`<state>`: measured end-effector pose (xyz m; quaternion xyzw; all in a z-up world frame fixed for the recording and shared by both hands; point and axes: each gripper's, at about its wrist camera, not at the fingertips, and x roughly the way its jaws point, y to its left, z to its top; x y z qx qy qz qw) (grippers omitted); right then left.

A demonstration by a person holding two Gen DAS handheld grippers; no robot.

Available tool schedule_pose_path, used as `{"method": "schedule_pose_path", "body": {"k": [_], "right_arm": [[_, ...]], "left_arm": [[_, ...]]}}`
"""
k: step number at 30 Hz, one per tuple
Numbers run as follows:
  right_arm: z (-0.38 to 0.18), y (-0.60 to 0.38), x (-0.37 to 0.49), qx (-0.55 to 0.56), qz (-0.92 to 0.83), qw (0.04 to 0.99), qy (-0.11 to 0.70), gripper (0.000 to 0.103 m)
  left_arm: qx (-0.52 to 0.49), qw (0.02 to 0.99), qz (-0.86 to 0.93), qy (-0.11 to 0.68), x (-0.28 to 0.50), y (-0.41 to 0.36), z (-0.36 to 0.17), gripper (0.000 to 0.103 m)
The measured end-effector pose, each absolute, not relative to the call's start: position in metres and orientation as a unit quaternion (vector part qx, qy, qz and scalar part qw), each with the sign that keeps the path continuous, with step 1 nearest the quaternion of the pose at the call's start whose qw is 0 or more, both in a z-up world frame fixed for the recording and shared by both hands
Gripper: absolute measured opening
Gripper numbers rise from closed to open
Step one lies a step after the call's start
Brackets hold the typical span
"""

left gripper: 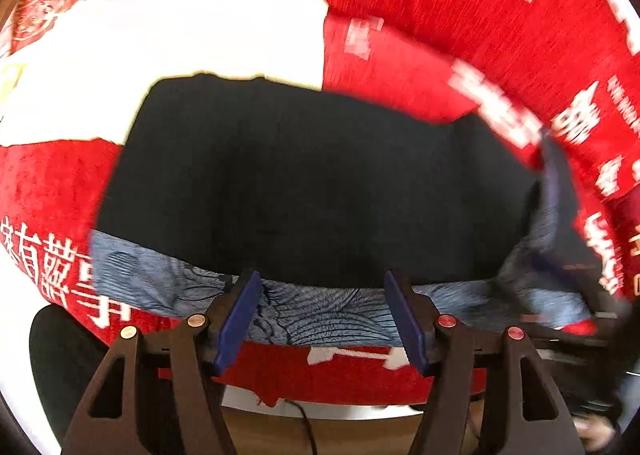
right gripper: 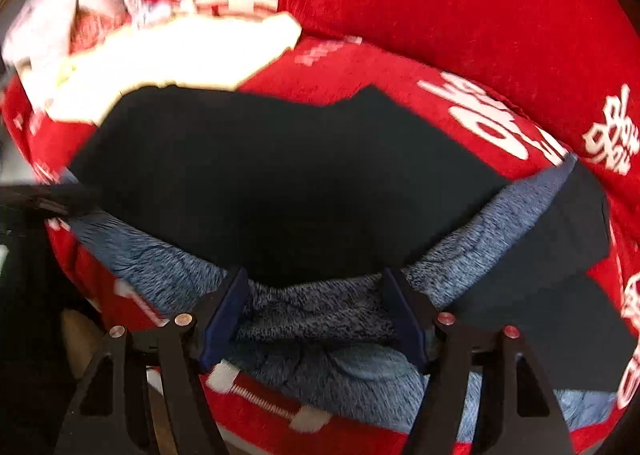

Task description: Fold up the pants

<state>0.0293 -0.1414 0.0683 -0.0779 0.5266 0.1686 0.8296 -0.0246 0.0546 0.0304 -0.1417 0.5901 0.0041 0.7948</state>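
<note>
Looking along my left gripper (left gripper: 324, 311): jaws spread wide, nothing clamped. Both blue pads (left gripper: 239, 319) sit over the near edge of the pants (left gripper: 304, 183), where the grey-blue fleece lining (left gripper: 328, 313) is turned up. Can't tell if the pads touch the cloth or hover just above it.

Pants are dark navy, lying flat on the red cloth with white characters (left gripper: 460, 3), which covers the table. Far edge of the pants runs just beside, maybe slightly over, a white garment (left gripper: 168, 43). On the right side of this view a corner of the pants is raised, lining showing (left gripper: 556, 191), blurred.

Right wrist view: my right gripper (right gripper: 320, 307) is also wide open, holding nothing. Its fingertips (right gripper: 404, 315) straddle a bunched strip of lining (right gripper: 316, 315) at the near edge of the pants (right gripper: 280, 175). Contact not resolvable here either. To the right, a flap of the pants is folded over, lining band (right gripper: 516, 215) running diagonally with dark fabric beyond it. Red cloth (right gripper: 460, 3) is visible all round. White garment (right gripper: 180, 55) sits past the far left corner, with a crumpled pale bundle (right gripper: 60, 11) behind it, too blurred to identify. A dark object (right gripper: 44, 199) enters from the left edge near the pants; can't tell what it is.

Both views motion-blurred at the edges.
</note>
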Motion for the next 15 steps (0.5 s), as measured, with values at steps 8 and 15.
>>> {"method": "schedule_pose_path", "body": {"k": [8,15], "right_arm": [[0.099,-0.259,0.135,0.001,-0.04,0.851,0.524,0.102],[0.013,-0.328,0.232,0.043,-0.185,0.71,0.678,0.102]], "left_arm": [[-0.1,0.803,0.011,0.587,-0.025,0.034,0.02,0.09],[-0.116,0.788,0.018,0.604,-0.024,0.038,0.013,0.101]]}}
